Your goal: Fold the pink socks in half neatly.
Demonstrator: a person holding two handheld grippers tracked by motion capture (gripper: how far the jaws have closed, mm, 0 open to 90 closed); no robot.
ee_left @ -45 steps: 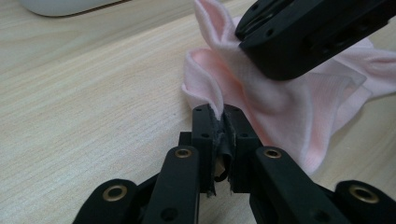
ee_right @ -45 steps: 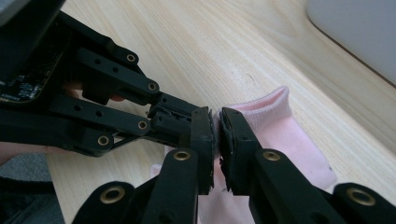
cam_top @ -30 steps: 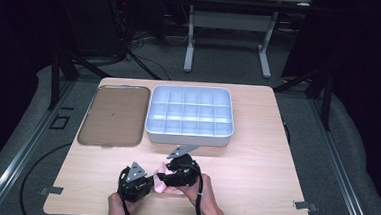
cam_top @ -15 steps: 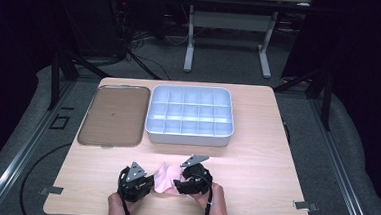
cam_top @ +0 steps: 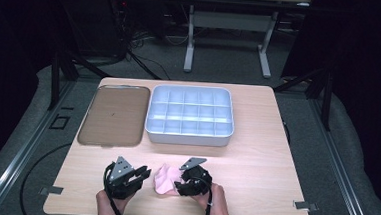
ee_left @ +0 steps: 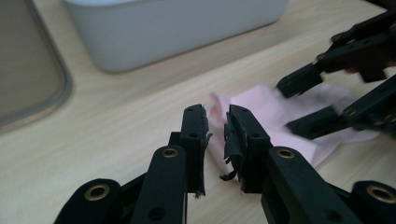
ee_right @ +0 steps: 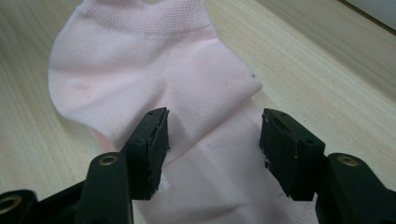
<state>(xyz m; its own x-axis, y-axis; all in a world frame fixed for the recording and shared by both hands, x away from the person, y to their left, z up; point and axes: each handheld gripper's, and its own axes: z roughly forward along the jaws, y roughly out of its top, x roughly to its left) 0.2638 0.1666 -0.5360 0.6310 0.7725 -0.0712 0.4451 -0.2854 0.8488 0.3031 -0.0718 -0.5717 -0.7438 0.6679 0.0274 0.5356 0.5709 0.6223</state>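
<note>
**Pink sock between two tools, near edge of the bench**

We find the small pink knitted sock [cam_top: 165, 180] lying flat on the pale wood bench [cam_top: 255, 156], close to the near edge and between our two hands. It sits well short of the white plastic tray with many compartments [cam_top: 190, 116] and the flat brown lidded tray [cam_top: 113, 115] beside it. We judge the open bench in front is chosen as working room for folding or smoothing the sock before it goes anywhere.

The left tool [ee_left: 215, 125] stands just off the sock's edge. Its jaws have just been opening and now show a narrow gap; nothing lies between the pads, though the sock's pink hem is visible right behind them. We read this as a let-go: the fabric is set down and the tool is clear of it.

The right tool [ee_right: 212, 133] hovers over the sock's body with jaws spread to about half width, one pad on either side of a soft ridge in the fabric. Its jaws have also just been opening, and the pads [ee_right: 156, 135] do not press the cloth. We take the straddle as positioning for a fresh pinch on that fold.

The sock's ribbed cuff points away from the right tool, the fabric lightly creased.
</note>
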